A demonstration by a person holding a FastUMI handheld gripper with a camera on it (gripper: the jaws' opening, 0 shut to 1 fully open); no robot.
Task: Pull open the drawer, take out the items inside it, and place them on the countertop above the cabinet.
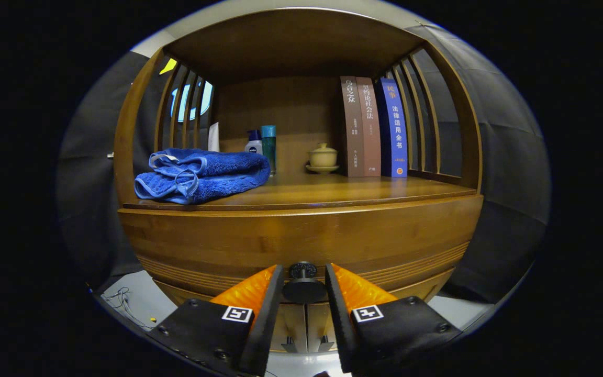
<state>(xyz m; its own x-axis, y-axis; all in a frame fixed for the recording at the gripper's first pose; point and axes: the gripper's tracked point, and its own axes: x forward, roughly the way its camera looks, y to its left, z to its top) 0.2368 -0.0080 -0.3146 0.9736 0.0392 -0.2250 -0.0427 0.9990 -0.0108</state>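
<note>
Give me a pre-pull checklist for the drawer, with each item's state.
1. Drawer knob sits between the gripper fingers: ok.
2. Both fingers pressing on the knob: cannot tell; they flank it closely.
3. Drawer front closed, ready to pull: ok.
4. Free space on the countertop between the blue towel and the books: ok.
5. Drawer contents known: cannot tell.
</note>
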